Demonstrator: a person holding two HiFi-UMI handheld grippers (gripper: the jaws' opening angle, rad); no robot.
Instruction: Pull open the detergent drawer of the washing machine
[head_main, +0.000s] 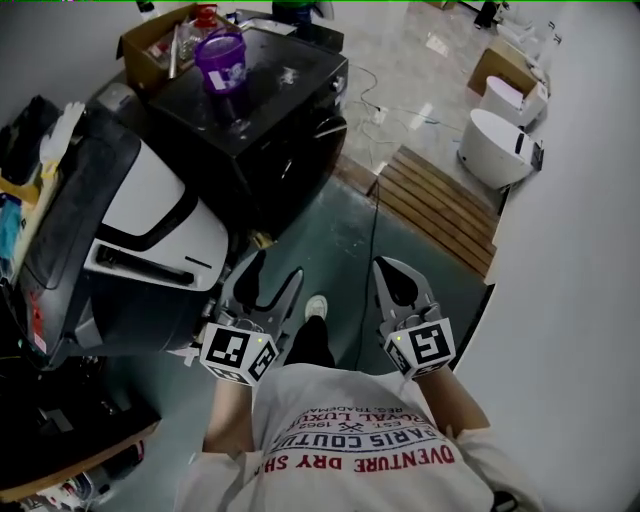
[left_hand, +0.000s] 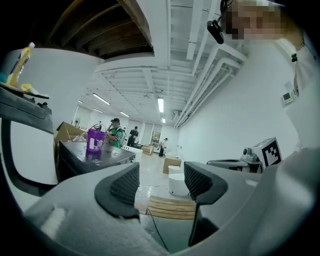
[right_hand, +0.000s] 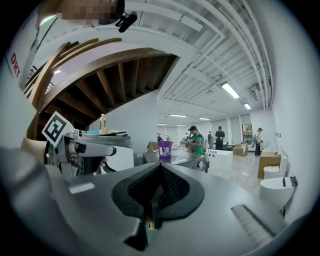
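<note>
The washing machine (head_main: 150, 215) fills the left of the head view. What looks like its detergent drawer (head_main: 185, 262) is the white strip with a long dark bar (head_main: 140, 265), running left to right across the frame. The left tool (head_main: 272, 280) — jaws apart, nothing between them — sits just right of it and nearer. The right tool (head_main: 393, 280) is closed and empty.

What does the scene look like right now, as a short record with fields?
left gripper: jaws apart, nothing between them
right gripper: jaws together, empty
washer: at the left, touched by neither gripper
black machine: past the washer, purple jug on top
floor: wooden pallet at the right
</note>
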